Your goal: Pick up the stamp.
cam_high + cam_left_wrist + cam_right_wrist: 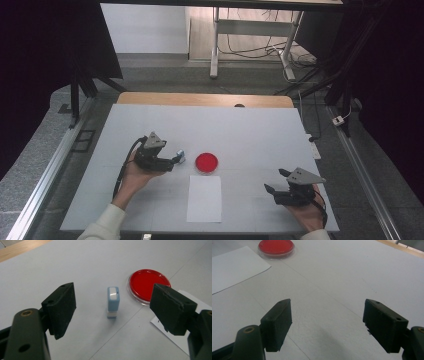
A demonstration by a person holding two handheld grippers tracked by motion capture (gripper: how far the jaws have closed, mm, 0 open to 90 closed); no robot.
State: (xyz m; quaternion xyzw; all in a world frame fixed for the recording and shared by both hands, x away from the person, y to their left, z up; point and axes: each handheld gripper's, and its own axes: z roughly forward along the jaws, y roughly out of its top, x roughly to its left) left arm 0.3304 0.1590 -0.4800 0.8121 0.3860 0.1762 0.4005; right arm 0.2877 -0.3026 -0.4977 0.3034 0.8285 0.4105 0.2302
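A small light-blue stamp with a white top [113,302] stands upright on the white table; in the high view the stamp [180,156] sits just left of a round red ink pad [206,162]. My left gripper [112,308] is open, its jaws wide apart on either side of the stamp without touching it; in the high view the left gripper [175,161] is at the table's middle left. The red ink pad [149,285] lies beyond the stamp to the right. My right gripper [276,182] is open and holds nothing, near the front right; its jaws [327,325] frame bare table.
A white sheet of paper [204,198] lies in front of the red pad, near the table's front edge. The table [260,135] has a wooden strip along its far edge. Metal rails run along both sides, and a desk frame with cables stands behind.
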